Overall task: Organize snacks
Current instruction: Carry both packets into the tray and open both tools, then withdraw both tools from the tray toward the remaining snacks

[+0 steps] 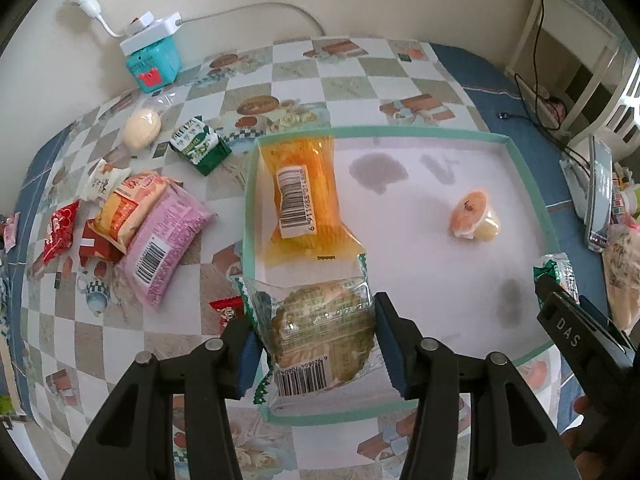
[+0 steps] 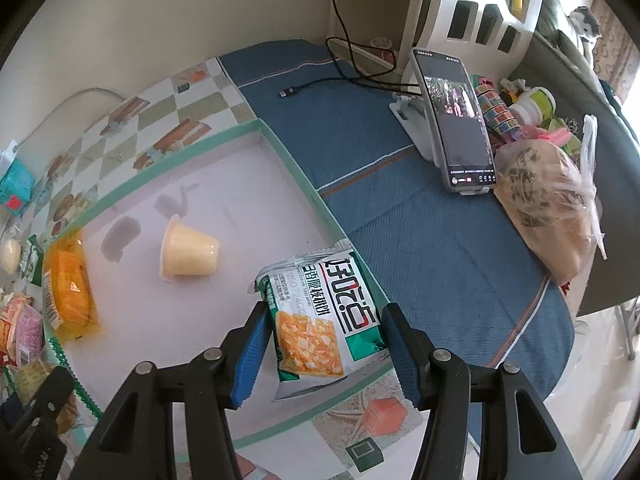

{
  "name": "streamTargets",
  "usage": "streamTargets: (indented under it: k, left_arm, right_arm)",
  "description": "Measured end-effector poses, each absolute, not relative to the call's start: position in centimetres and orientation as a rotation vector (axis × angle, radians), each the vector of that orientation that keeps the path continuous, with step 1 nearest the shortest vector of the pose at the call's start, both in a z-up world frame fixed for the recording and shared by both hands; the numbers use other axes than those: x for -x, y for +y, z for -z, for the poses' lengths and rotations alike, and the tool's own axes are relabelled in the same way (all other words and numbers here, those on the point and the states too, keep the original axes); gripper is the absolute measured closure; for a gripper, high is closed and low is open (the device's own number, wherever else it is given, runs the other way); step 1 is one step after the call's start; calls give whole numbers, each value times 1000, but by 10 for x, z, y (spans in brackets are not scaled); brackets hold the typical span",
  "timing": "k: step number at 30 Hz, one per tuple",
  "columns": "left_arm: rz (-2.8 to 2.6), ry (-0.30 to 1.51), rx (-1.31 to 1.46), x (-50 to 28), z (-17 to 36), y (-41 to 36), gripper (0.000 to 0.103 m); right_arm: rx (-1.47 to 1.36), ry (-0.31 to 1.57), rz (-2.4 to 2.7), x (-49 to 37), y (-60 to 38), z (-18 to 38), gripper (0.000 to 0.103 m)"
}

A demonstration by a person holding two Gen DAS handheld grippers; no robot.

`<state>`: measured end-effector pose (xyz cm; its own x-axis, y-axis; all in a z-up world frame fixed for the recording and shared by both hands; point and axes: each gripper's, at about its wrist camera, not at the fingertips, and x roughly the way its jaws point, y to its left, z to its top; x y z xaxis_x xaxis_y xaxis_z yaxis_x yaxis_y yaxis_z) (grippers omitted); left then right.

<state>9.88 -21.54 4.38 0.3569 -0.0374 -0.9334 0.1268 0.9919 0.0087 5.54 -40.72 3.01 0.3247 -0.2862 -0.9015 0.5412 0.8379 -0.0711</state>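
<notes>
Over the near edge of the green-rimmed tray (image 1: 524,184), both grippers are carrying snacks in at once. Left gripper (image 1: 316,344) is clamped on a clear-wrapped round cake (image 1: 320,332), pads pressing its sides, hanging just above the tray's near left corner, right behind the orange packet (image 1: 300,196) already lying along the tray's left wall. Right gripper (image 2: 324,348) has its pads closed on a green and white snack bag (image 2: 320,320) over the tray's near right corner. A jelly cup (image 2: 188,250) lies on its side mid-tray. Looks like the drop-off step to me: next move is lowering each pack onto bare tray floor and opening up, without landing on the orange packet. Plenty more snacks are waiting left of the tray, like the pink packet (image 1: 164,240).
</notes>
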Motion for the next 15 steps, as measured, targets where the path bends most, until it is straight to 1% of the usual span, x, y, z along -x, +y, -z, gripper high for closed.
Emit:
streamTargets:
  k: [7, 9, 10, 11, 13, 15]
  left_arm:
    - [99, 1238, -91, -103, -31, -215, 49]
    - [99, 1249, -86, -104, -29, -214, 46]
    - [94, 1250, -85, -104, -29, -213, 36]
    - [86, 1250, -85, -105, -29, -212, 27]
    - [79, 1249, -86, -105, -29, -211, 23]
    - [74, 1255, -85, -106, -29, -209, 23]
  right_arm:
    - [-274, 1155, 548, -59, -409, -18, 42]
    - [-277, 1169, 552, -59, -409, -15, 36]
    - [-277, 1173, 553, -59, -409, -15, 34]
    - [-279, 1176, 557, -59, -409, -15, 30]
    - [-282, 1177, 559, -60, -409, -15, 24]
    - [-278, 1180, 571, -61, -408, -15, 16]
